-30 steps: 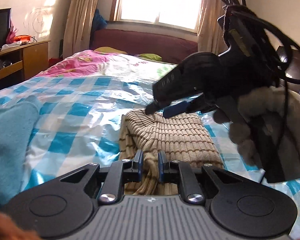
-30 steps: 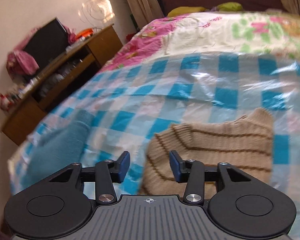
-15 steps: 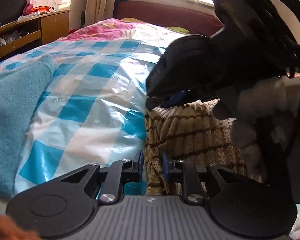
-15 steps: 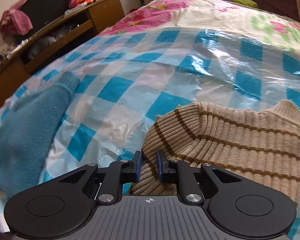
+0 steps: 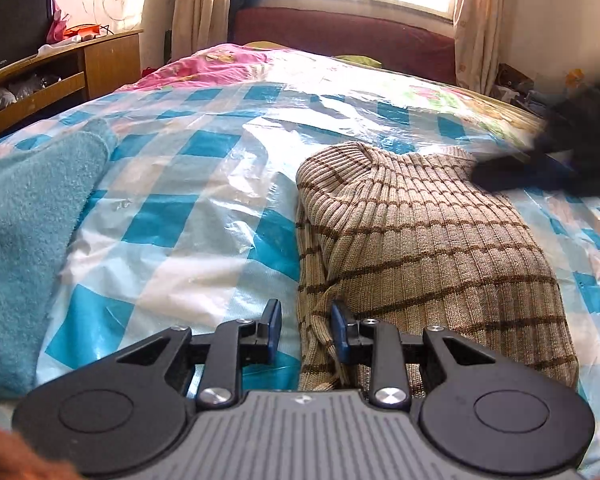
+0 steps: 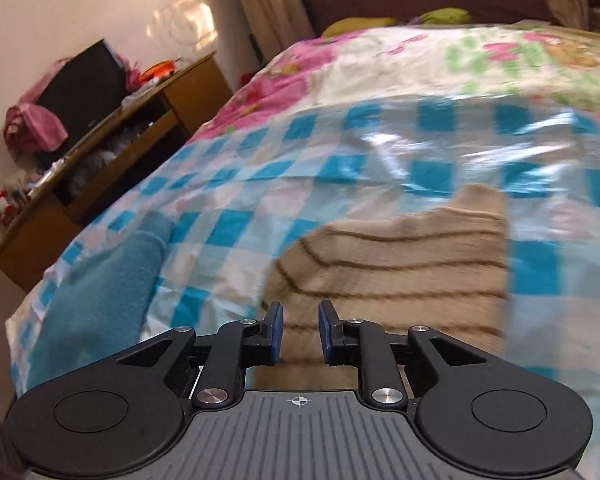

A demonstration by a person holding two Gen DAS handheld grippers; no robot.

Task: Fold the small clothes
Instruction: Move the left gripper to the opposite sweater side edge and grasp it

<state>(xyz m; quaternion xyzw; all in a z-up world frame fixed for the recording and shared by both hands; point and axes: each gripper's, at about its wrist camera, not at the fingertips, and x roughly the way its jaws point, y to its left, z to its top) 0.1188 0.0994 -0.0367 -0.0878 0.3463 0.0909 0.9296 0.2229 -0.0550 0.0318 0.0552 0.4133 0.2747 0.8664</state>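
A folded beige ribbed sweater with brown stripes (image 5: 420, 240) lies on the blue-and-white checked plastic sheet (image 5: 180, 208) on the bed. My left gripper (image 5: 306, 330) is open at the sweater's near left edge, its fingers either side of that edge without pinching it. My right gripper (image 6: 300, 330) is open just above the sweater (image 6: 392, 264), empty; the view is blurred by motion. It also shows as a dark blur at the far right of the left wrist view (image 5: 548, 168), at the sweater's far right corner.
A teal fleece garment (image 5: 28, 208) lies on the left of the sheet, also in the right wrist view (image 6: 100, 280). A wooden desk with a TV (image 5: 32, 72) stands left of the bed. Flowered bedding (image 6: 420, 60) and a headboard (image 5: 340, 40) lie beyond.
Both grippers let go of the sweater's left edge and opened. My right gripper pulled away to the right, off the sweater's middle. The sweater now lies folded flat.
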